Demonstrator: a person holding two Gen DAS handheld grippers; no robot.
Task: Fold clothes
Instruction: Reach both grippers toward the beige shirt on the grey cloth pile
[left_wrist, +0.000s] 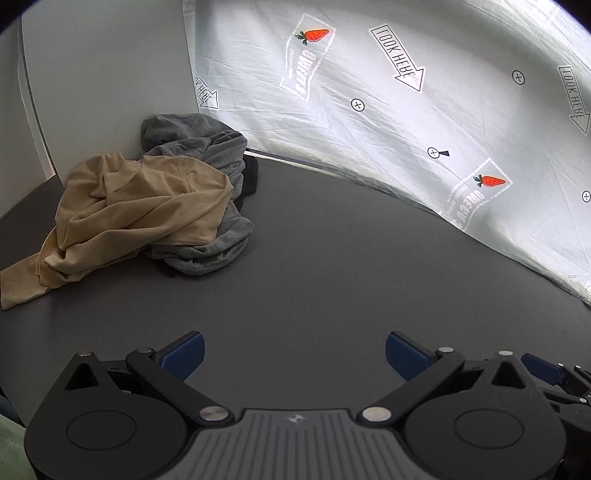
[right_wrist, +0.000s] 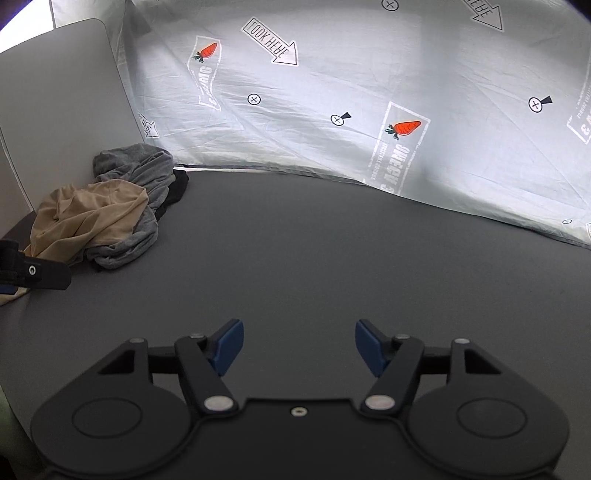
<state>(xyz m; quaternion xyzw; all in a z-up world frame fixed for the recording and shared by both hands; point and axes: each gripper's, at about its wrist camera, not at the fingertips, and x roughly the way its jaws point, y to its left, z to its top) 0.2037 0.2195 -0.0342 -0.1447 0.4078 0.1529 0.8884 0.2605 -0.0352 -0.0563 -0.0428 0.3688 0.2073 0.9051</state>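
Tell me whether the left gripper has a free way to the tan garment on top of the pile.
Probably yes: the left gripper is open, and only bare grey tabletop lies between it and the tan garment, which sits uncovered on top.

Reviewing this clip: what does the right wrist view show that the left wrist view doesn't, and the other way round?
Only the right wrist view shows the left gripper's black body from outside, at its left edge beside the pile. Only the left wrist view shows the tan garment's trailing end at its far left. Both share the grey garment, a dark garment, the printed sheet, the grey table, and open, empty jaws on each view's own gripper.
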